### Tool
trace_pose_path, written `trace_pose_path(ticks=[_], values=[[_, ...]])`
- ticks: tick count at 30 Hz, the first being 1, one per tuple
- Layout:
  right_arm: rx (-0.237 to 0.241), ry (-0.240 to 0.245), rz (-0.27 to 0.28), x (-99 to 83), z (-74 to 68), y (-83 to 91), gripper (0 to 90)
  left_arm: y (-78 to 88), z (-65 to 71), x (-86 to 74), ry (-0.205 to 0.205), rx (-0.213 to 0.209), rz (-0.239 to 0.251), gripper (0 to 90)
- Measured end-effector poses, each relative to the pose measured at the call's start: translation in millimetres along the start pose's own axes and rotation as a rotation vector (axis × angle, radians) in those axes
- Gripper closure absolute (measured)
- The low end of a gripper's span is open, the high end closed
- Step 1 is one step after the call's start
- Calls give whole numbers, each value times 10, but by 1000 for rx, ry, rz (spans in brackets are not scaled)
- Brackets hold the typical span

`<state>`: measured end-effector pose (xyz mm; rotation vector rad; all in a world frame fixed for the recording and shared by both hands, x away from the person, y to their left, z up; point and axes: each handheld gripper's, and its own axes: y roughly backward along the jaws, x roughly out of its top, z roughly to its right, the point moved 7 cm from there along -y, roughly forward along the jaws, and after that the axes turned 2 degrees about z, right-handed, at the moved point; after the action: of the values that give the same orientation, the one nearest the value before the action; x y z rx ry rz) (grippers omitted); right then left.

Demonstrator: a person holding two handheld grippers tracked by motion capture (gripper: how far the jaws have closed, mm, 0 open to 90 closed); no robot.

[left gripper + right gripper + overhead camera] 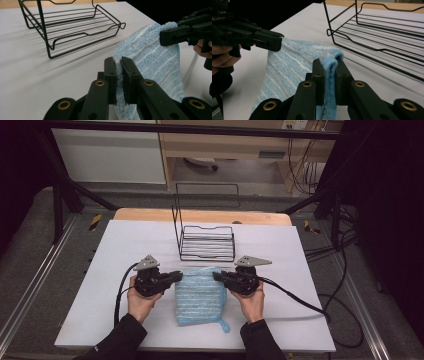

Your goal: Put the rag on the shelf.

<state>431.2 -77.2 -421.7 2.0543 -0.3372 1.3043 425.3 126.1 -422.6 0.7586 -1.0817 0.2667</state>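
Blue terry towel (200, 296), soft and limp before the wire rack (207, 242), hung pinched at its two far corners by left tongs (176, 276) and right tongs (218, 276).

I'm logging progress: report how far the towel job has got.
Done: both far corners are gripped, the left gripper and the right gripper each shut on the blue towel. In hand: its far edge is raised between them while the near end lies on the white table. Left: the wire rack beyond stands empty, probably the towel's destination.
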Motion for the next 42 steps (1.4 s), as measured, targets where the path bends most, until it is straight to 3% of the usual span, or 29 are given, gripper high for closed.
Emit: trace_pose_path(ticks=[26,42], values=[[-42,106,184,493,-237,399,817,299,260,539,-80,0,180,827],[-74,147,273,767,-300,560,817,361,325,810,-84,-8,273,827]])
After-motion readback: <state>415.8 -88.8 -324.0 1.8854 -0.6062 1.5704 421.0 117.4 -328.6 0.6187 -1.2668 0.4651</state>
